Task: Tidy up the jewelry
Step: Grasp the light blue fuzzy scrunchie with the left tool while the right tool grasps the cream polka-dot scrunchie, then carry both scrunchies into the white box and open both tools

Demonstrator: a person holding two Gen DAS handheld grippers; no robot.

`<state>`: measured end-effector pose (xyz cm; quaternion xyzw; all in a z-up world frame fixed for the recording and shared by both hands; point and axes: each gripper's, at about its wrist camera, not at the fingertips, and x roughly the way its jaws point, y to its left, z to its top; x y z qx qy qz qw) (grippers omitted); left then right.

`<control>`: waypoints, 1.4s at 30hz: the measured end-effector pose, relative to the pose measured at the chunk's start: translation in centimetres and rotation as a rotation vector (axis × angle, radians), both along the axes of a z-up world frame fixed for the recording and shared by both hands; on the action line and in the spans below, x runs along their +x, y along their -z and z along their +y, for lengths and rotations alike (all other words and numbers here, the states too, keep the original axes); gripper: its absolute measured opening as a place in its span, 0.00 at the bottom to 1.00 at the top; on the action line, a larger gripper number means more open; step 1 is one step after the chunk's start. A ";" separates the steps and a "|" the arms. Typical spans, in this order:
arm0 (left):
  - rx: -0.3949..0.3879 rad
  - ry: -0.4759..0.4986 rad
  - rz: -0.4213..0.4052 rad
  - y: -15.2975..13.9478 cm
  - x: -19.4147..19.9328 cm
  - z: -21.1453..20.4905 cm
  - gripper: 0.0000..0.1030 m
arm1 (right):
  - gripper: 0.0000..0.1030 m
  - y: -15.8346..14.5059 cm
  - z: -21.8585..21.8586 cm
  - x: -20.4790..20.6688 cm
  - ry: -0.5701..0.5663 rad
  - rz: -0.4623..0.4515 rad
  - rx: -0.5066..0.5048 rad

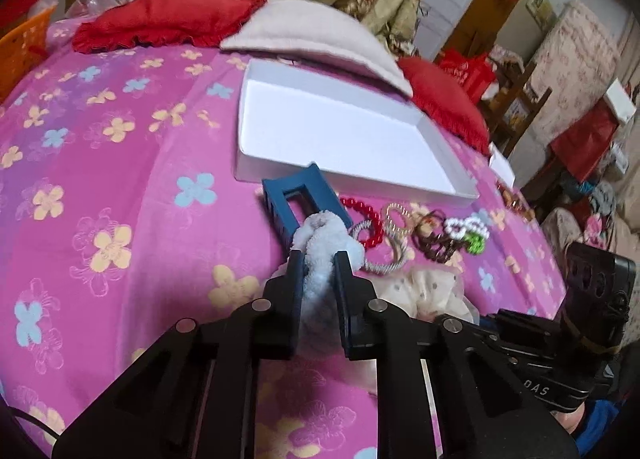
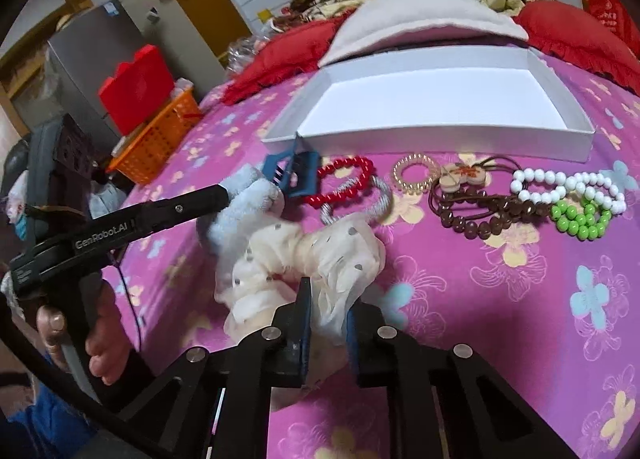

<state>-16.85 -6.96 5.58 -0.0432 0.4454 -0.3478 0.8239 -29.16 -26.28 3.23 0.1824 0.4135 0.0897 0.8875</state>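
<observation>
On the pink flowered bedsheet (image 2: 480, 299) my left gripper (image 1: 319, 259) is shut on a fluffy light-blue scrunchie (image 1: 324, 247); the right wrist view shows the same scrunchie (image 2: 240, 211) pinched at the left gripper (image 2: 226, 193). My right gripper (image 2: 332, 301) is shut on a cream dotted gauze scrunchie (image 2: 320, 251). Behind them lie a blue claw clip (image 2: 296, 175), a red bead bracelet (image 2: 344, 183), a silver-grey hair tie (image 2: 380, 195), a gold spiral tie (image 2: 414, 173), brown bead bracelets (image 2: 480, 215), and white (image 2: 568, 187) and green (image 2: 580, 219) bead bracelets. An open white box (image 2: 440, 135) stands beyond the row with nothing in it.
A pale pillow (image 2: 432, 15) and red cushions (image 2: 568, 31) crowd the box's far side. An orange basket (image 2: 156, 139) with a red box (image 2: 136, 91) sits off the bed's left edge. A hand (image 2: 104, 343) grips the left tool's handle.
</observation>
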 end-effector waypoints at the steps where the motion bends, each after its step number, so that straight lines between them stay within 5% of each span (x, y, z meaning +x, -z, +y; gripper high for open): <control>1: -0.008 -0.008 -0.003 -0.2 0.0 0.2 0.13 | 0.13 -0.5 -0.1 -0.3 0.002 -0.013 0.001; 12: -0.056 -0.047 -0.035 -2.1 0.0 1.3 0.13 | 0.13 -5.5 -2.4 -0.7 0.028 -0.140 -0.014; 20: -0.011 -0.067 -0.046 -4.7 3.6 -1.5 0.13 | 0.13 -8.5 -6.3 5.5 0.099 -0.187 -0.022; 27: 0.114 -0.059 -0.110 -6.1 10.3 -7.9 0.13 | 0.13 -7.6 -8.4 14.3 0.158 -0.139 -0.015; 32: 0.214 -0.086 -0.108 -3.8 15.9 -11.9 0.13 | 0.13 -5.1 -9.1 20.1 0.176 -0.077 -0.039; 38: 0.239 -0.121 -0.079 -1.2 20.1 -13.6 0.14 | 0.13 -2.3 -10.1 23.7 0.199 -0.007 -0.064; 41: 0.219 -0.114 -0.049 -0.8 21.1 -13.7 0.24 | 0.16 -1.5 -10.8 24.4 0.218 0.021 -0.061; 42: 0.208 -0.110 -0.040 -0.8 21.2 -13.8 0.32 | 0.26 -1.4 -11.1 24.4 0.225 0.025 -0.058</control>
